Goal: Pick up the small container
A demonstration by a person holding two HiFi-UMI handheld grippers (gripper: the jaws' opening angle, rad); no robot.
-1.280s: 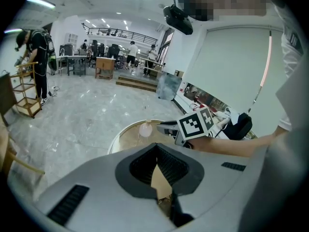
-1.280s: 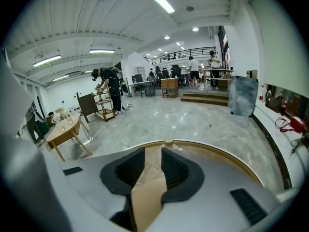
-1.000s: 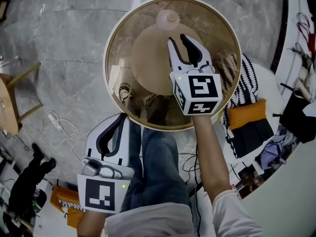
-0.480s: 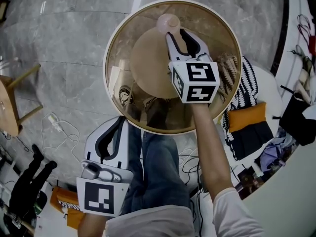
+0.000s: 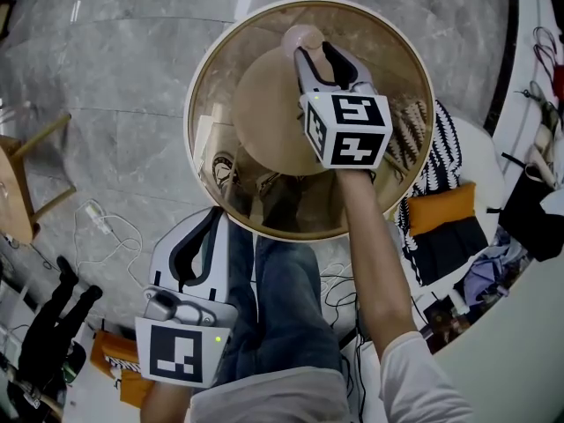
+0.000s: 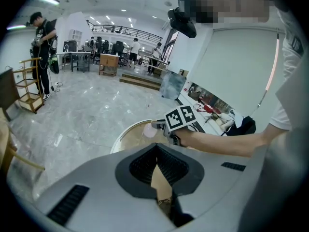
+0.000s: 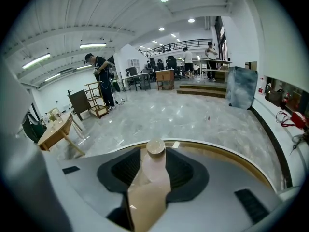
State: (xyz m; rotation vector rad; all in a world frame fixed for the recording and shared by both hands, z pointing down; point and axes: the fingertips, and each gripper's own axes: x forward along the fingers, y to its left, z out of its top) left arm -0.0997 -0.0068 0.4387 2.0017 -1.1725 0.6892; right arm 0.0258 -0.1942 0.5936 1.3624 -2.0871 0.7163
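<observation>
The small container is a pale pink jar with a round lid, standing near the far edge of the round glass table. My right gripper reaches over the table and its tips flank the jar's near side. In the right gripper view the container stands between the jaws of the right gripper. Those jaws have just been opening, and the pads are not pressing on it. My left gripper hangs low beside the person's leg, off the table. The left gripper has its tips together on nothing.
A tan cone-shaped base shows through the glass top. Striped and orange cloths lie on the floor to the right, by a white counter. A wooden stool and a white cable are on the left.
My right gripper has moved away from the person across the table to the pink container, and its jaws have spread wider. The left gripper has stayed where it was.
</observation>
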